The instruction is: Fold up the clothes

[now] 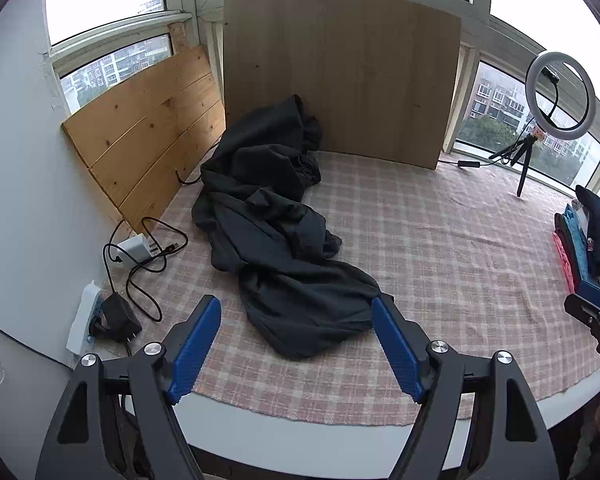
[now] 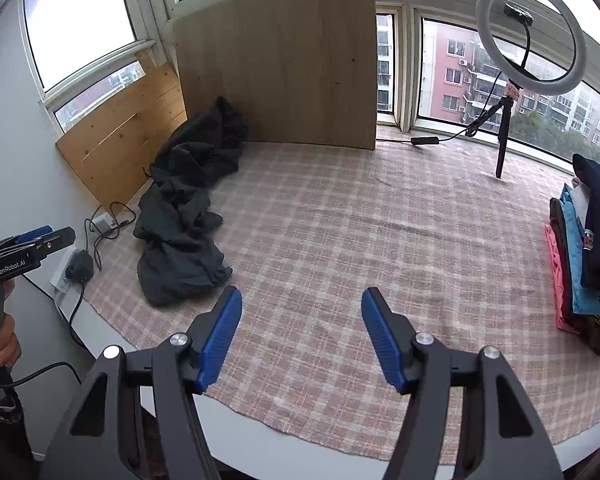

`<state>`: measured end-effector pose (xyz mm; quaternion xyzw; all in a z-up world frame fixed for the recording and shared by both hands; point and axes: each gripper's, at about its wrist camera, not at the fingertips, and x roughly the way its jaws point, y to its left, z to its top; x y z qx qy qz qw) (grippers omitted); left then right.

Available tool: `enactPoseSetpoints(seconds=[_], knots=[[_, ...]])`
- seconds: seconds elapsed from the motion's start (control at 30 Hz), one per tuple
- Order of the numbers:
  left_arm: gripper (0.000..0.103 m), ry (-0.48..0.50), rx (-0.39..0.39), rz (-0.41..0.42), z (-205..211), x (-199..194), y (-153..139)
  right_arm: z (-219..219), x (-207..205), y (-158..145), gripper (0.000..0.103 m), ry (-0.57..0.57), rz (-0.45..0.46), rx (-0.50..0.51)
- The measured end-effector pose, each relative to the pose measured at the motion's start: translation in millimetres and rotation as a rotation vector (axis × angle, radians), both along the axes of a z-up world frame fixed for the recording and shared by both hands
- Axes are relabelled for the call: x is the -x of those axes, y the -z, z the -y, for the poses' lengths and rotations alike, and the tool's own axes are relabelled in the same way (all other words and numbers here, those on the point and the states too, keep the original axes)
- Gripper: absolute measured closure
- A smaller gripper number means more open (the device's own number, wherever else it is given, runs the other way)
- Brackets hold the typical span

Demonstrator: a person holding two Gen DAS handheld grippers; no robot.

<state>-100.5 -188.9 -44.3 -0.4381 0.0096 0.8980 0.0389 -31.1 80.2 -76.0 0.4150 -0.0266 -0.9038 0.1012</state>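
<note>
Wide bare stretch of checked cloth (image 2: 340,232) across the bench middle. Hemmed in behind by an upright wooden board (image 2: 276,64), at right by a stack of folded clothes (image 2: 580,264), at left by chargers and cables (image 1: 140,256). Crumpled dark garment (image 1: 276,232) strung along the left side — near end between the left hand-held gripper (image 1: 296,308) pads, untouched. Right hand-held gripper (image 2: 302,300) likewise parted, empty.

Two fisheye views look forward and downward from just above the table's (image 1: 500,404) near edge toward the far windows. The left view sits nearer the left edge. Both share the cloth (image 2: 340,240), boards and ring light (image 2: 530,36).
</note>
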Motion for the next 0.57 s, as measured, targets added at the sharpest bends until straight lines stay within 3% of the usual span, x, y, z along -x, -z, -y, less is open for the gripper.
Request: enactPoseSetpoints(seconds=[0.37, 0.57], knots=[[0.026, 0.017, -0.011, -0.001, -8.1, -6.4, -2.6, -10.6, -5.1, 3.2, 0.042, 0.030, -0.005, 0.011], [0.023, 0.036, 0.016, -0.054, -15.2, -10.7, -8.5, -16.3, -6.5, 7.9, 0.041, 0.052, 0.000, 0.016]])
